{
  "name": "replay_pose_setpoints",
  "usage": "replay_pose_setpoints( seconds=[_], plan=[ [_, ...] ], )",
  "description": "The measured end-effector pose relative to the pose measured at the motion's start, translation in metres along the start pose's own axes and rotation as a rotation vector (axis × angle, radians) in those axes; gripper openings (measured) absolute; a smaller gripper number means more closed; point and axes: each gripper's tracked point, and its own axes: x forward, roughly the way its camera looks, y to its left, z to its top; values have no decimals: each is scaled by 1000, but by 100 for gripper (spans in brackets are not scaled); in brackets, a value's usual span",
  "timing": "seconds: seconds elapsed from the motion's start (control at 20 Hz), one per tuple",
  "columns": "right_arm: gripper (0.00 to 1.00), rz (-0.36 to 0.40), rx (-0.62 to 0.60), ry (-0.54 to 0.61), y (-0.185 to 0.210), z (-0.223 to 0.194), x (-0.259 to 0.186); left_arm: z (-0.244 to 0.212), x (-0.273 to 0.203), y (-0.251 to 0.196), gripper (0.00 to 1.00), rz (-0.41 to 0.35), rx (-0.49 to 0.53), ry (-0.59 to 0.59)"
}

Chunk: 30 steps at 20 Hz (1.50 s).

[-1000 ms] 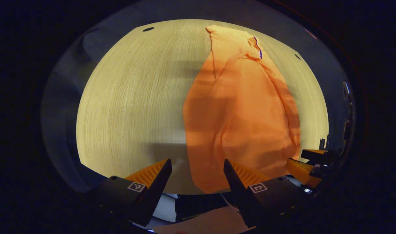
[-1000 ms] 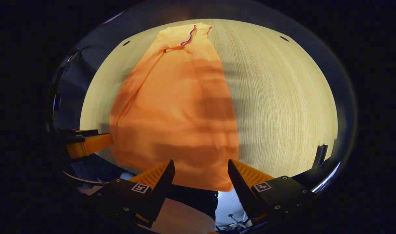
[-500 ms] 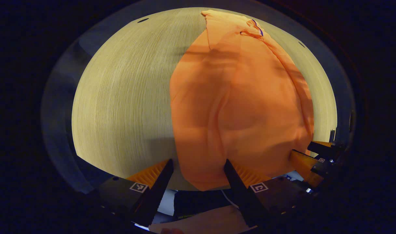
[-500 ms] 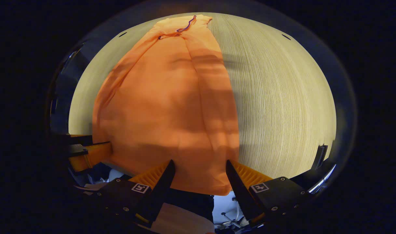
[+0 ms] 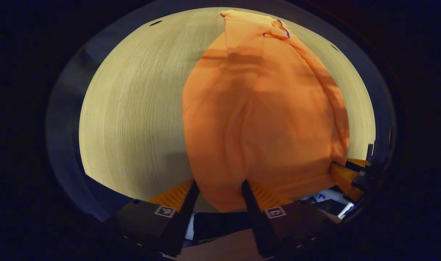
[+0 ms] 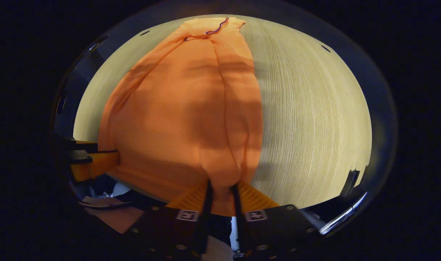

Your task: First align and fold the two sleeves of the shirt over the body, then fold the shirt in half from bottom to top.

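Note:
An orange shirt (image 5: 260, 108) lies lengthwise on the pale wooden table (image 5: 133, 108), sleeves folded in over the body. Its collar (image 5: 276, 32) is at the far end and its hem hangs at the near edge. My left gripper (image 5: 218, 186) straddles the hem's left corner, fingers narrowed but still apart, with cloth between them. In the right gripper view, my right gripper (image 6: 221, 188) is shut on the right corner of the shirt (image 6: 191, 108), and the cloth puckers up from the pinch. Each view shows the other gripper at the side: the right gripper (image 5: 350, 174) and the left gripper (image 6: 93, 165).
Bare table (image 6: 314, 108) stretches on the outer side of the shirt in both views. Small dark holes (image 5: 155, 23) mark the far corners. The near table edge runs just under the fingers, with floor and a light surface below.
Both grippers moved forward onto the hem. The right one closed from wide open onto the cloth. The left one's fingers drew closer together around the hem.

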Motion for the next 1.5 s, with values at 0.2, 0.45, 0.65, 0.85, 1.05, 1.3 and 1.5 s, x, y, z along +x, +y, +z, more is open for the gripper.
replay_pose_setpoints(
  seconds=[0.2, 0.45, 0.65, 0.85, 1.05, 1.3, 1.5],
  plan=[
    [0, 56, 29, -11, 2, 1, -1, 5, -1, -4, 1, -37, 29, -60],
    [0, 85, 59, -37, 1, 18, -18, 26, -24, -5, 1, -49, 20, -123],
    [0, 92, 64, -117, -5, 51, -47, 61, -52, -4, 1, -65, 29, -205],
    [0, 98, 68, -202, -16, 93, -74, 95, -80, -4, 1, -93, 13, -281],
    [0, 107, 66, -288, -22, 140, -95, 133, -96, -2, 1, -107, 15, -341],
    [0, 70, 21, -404, -37, 215, -119, 201, -118, -3, 1, -125, 39, -419],
    [0, 67, 16, -493, -42, 272, -135, 266, -139, 10, 1, -97, 60, -511]
  ],
)
